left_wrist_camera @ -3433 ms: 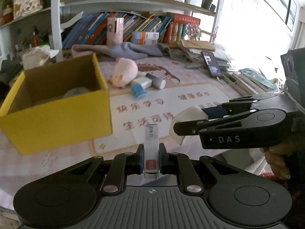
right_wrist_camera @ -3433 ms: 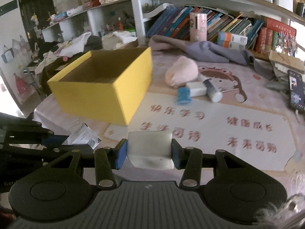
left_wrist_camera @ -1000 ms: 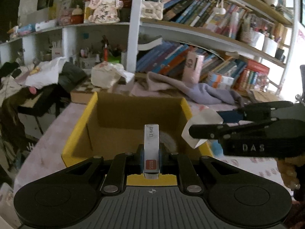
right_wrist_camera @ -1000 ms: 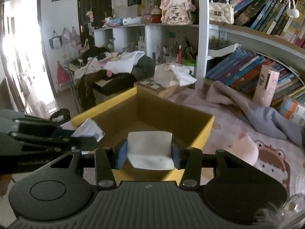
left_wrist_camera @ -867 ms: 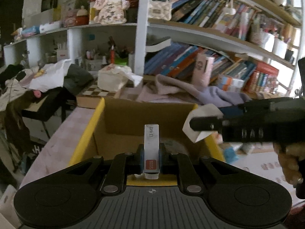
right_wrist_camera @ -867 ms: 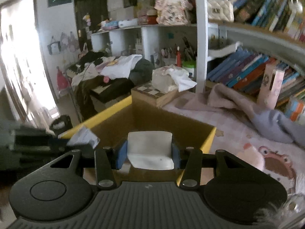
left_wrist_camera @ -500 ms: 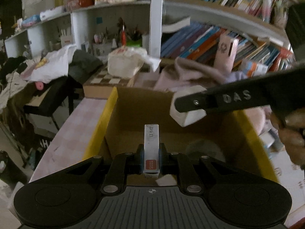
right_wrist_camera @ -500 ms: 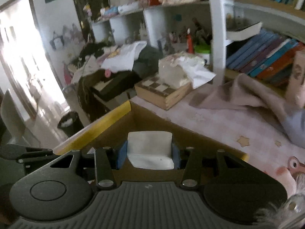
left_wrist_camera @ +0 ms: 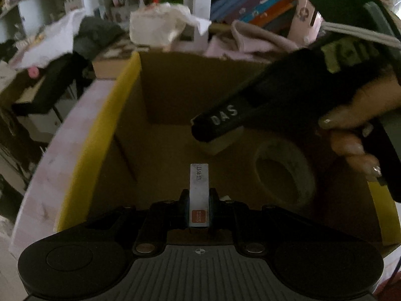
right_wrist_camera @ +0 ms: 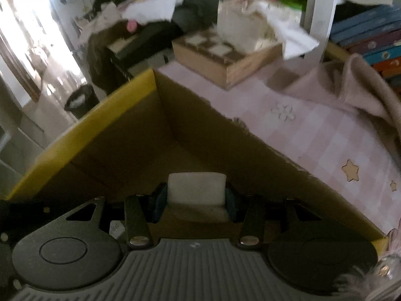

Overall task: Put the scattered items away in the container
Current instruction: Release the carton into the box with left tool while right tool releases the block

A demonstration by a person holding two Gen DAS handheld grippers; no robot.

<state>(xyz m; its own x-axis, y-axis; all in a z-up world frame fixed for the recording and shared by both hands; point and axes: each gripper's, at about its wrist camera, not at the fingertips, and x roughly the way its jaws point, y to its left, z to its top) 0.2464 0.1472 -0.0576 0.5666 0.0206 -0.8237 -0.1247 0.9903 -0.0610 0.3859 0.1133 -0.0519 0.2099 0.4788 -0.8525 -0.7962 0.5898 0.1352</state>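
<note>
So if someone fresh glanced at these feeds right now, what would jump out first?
Probably the yellow cardboard box, its brown inside filling both views, with both grippers over it. The left gripper pinches a slim white staple box above the box floor, next to a tape roll lying inside. The right gripper clamps a white block near the far corner.
</note>
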